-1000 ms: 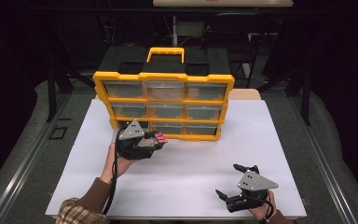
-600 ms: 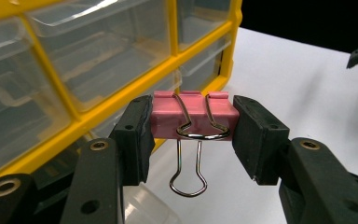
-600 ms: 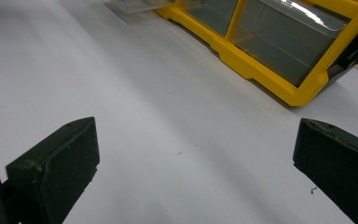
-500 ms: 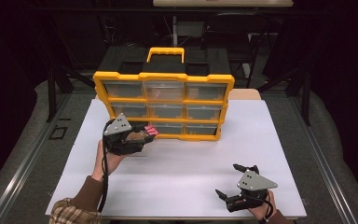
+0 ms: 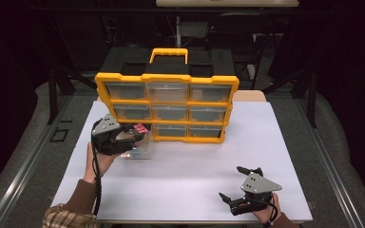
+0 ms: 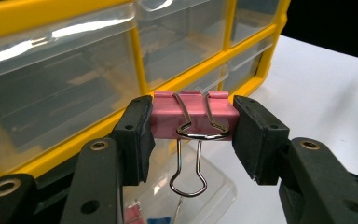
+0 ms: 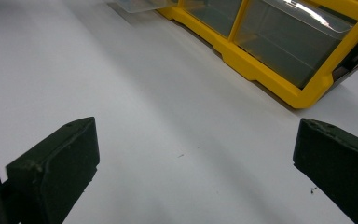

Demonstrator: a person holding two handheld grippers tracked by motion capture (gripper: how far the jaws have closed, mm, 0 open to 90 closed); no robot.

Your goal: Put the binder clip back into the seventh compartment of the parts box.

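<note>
Left gripper (image 6: 191,133) clamped on pink binder clip (image 6: 193,116), held over clear drawer (image 5: 140,149) pulled out beside yellow organizer (image 5: 167,78) | right gripper (image 5: 241,186) jaws apart, resting on table (image 5: 185,166) | tip: centre clip over drawer before releasing, I'd say

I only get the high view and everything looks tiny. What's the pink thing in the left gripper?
Observer: A pink binder clip, pinched by its ends between the left gripper's jaws, one wire handle hanging down.
Operator: What's under it?
Observer: A clear drawer with pink and blue pieces inside.
Operator: Is the right gripper holding anything?
Observer: No. The right gripper's jaws stand wide apart over bare white table.
</note>
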